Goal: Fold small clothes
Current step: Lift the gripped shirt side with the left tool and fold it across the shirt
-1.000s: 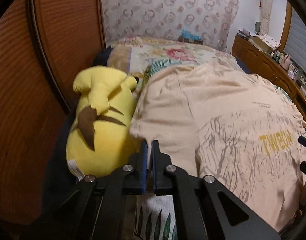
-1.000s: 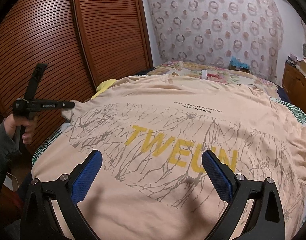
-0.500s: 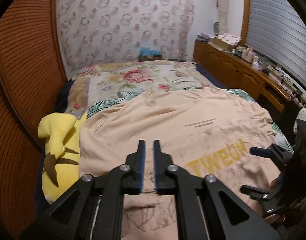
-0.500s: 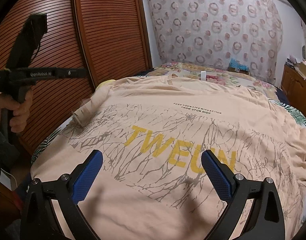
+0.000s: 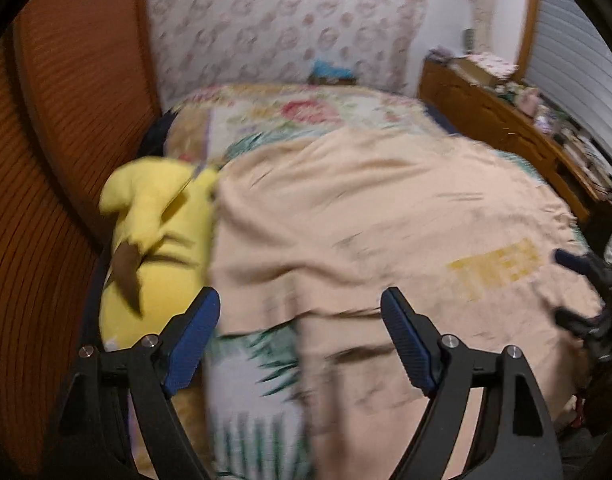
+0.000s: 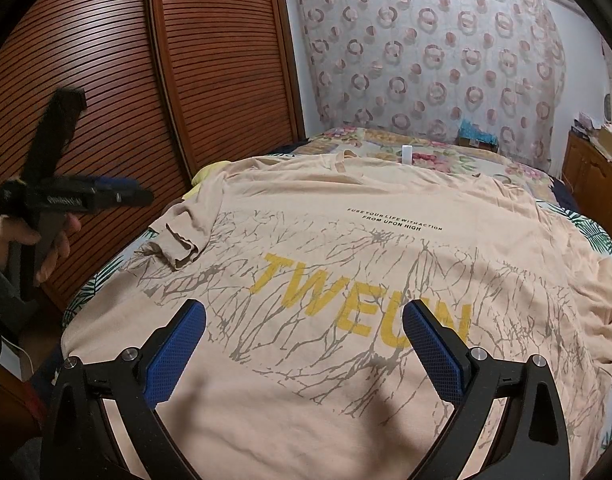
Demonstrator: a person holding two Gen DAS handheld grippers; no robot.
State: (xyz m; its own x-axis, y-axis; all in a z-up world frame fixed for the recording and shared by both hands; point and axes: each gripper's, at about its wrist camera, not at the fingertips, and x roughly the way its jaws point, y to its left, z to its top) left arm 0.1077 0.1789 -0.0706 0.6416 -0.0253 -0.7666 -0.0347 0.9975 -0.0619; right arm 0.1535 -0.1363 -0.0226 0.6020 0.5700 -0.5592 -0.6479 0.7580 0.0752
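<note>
A peach T-shirt (image 6: pixel 345 240) with yellow "TWEUN" lettering and grey branch print lies spread flat on the bed; it also shows, blurred, in the left wrist view (image 5: pixel 365 220). Its left sleeve (image 6: pixel 178 240) lies folded in onto the shirt's body. My left gripper (image 5: pixel 302 320) is open and empty, held above the shirt's left edge; it also shows in the right wrist view (image 6: pixel 142 196). My right gripper (image 6: pixel 304 332) is open and empty, hovering over the shirt's lower hem, and shows at the right edge of the left wrist view (image 5: pixel 569 288).
A yellow plush toy (image 5: pixel 154 240) lies at the bed's left side against the brown louvered wardrobe doors (image 6: pixel 146 80). A floral bedsheet (image 5: pixel 298 112) covers the bed. A wooden dresser (image 5: pixel 505 120) with clutter stands on the right. A patterned curtain (image 6: pixel 425 60) hangs behind.
My left gripper carried the left sleeve up and inward, then opened and let it go; the sleeve now lies folded on the shirt. My right gripper stayed open and nearly still.
</note>
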